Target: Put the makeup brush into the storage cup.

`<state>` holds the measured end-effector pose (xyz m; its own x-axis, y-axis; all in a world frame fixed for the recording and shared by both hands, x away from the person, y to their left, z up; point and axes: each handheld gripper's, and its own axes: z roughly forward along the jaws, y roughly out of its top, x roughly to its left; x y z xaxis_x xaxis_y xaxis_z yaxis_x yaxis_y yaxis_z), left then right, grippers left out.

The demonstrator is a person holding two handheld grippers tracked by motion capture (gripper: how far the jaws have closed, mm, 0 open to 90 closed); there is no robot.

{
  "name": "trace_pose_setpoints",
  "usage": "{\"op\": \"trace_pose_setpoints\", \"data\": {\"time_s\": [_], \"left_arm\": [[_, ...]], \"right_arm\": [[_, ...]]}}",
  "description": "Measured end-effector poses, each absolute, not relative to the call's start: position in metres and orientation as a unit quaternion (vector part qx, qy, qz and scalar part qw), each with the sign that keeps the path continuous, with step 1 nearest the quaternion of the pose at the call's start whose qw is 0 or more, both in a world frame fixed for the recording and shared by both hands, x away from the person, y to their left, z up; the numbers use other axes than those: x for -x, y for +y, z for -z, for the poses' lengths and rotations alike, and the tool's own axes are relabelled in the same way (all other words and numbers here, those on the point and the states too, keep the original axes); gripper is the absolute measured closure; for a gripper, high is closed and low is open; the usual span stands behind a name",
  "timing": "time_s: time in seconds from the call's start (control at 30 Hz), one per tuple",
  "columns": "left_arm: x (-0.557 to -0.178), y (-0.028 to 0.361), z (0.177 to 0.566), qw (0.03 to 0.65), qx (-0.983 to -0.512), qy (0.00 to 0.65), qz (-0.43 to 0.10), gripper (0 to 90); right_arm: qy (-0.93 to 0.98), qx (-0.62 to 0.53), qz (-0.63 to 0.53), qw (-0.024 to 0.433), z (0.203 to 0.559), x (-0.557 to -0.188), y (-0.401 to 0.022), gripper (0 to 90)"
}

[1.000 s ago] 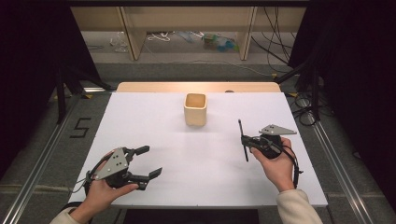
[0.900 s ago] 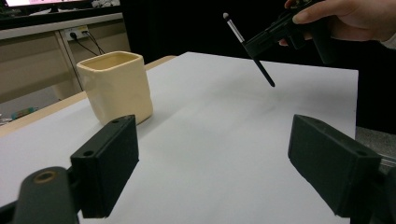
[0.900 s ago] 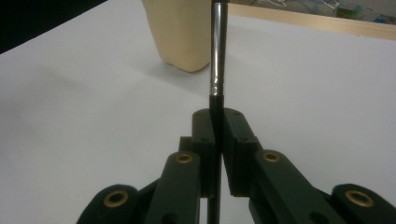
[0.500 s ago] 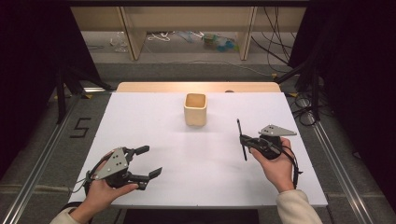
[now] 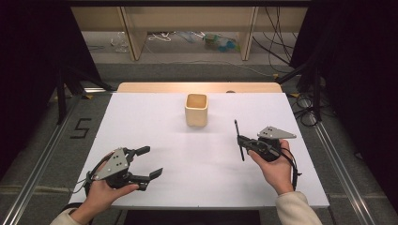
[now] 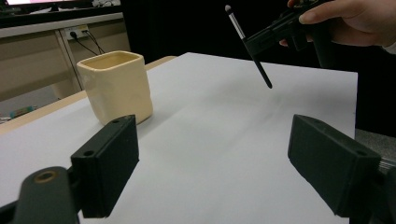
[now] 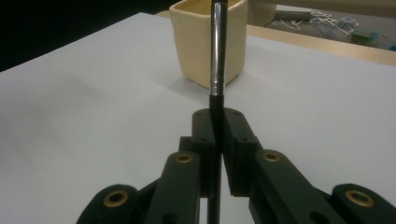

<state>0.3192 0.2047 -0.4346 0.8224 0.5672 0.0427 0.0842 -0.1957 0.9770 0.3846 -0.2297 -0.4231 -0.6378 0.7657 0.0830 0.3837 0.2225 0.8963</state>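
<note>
Nothing has moved since a moment ago. The right gripper still pinches the brush tight; the left gripper stays wide apart, holding nothing. The cup waits, far across the desk.

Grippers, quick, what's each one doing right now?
Left tool: open, holding nothing.
Right tool: closed on a thin black brush, off the table.

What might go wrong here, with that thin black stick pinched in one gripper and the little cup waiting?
The right gripper pinches the slim brush at one narrow spot, so it may pivot or slip between the pads. The cream cup stands free on the white table; a poke against its rim might tip or push it, with the open left gripper far away.
</note>
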Motion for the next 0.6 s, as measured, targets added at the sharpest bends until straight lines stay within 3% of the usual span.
{"op": "trace_pose_setpoints", "data": {"time_s": [0.6], "left_arm": [[-0.3192,0.2045,0.4346,0.596,-0.746,0.219,-0.202,16.2]], "right_arm": [[0.750,-0.364,-0.524,0.177,0.4228,-0.3831,-0.2187,84.5]]}}
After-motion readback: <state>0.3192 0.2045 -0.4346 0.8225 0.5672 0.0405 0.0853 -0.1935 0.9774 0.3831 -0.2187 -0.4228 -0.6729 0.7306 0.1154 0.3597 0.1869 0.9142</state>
